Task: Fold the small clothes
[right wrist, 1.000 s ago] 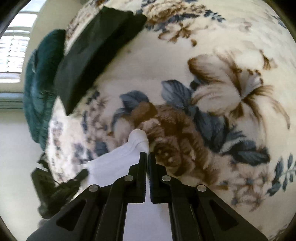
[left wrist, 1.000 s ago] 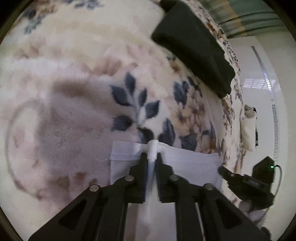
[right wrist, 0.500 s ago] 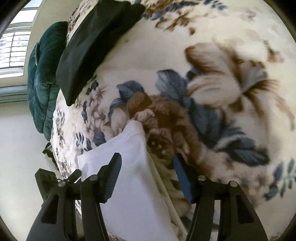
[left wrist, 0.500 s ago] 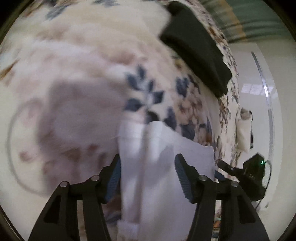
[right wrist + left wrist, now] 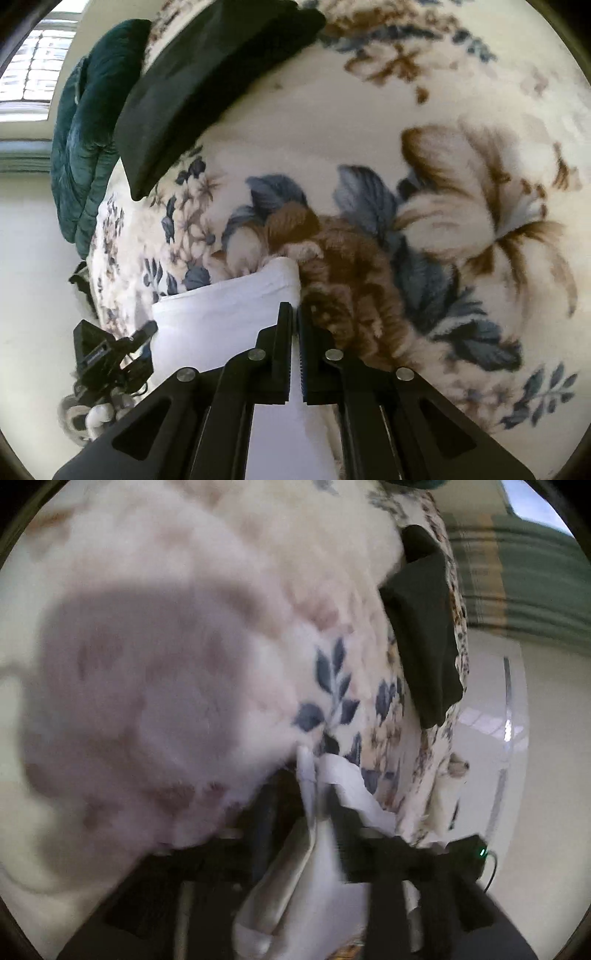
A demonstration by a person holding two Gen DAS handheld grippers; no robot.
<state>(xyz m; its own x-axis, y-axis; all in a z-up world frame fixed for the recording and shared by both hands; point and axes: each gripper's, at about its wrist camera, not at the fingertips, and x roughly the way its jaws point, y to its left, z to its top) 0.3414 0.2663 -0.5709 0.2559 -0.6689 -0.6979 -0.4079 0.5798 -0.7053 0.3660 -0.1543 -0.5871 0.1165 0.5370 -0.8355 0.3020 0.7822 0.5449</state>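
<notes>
White cotton garment [image 5: 314, 878] lies on the floral fleece blanket [image 5: 184, 664]; in my left view the left gripper [image 5: 314, 805] blurs, cloth between its fingers, grip unclear; in my right view the right gripper [image 5: 294, 317] pinches its corner [image 5: 284, 273]; uneven pulling could skew the fold.
</notes>
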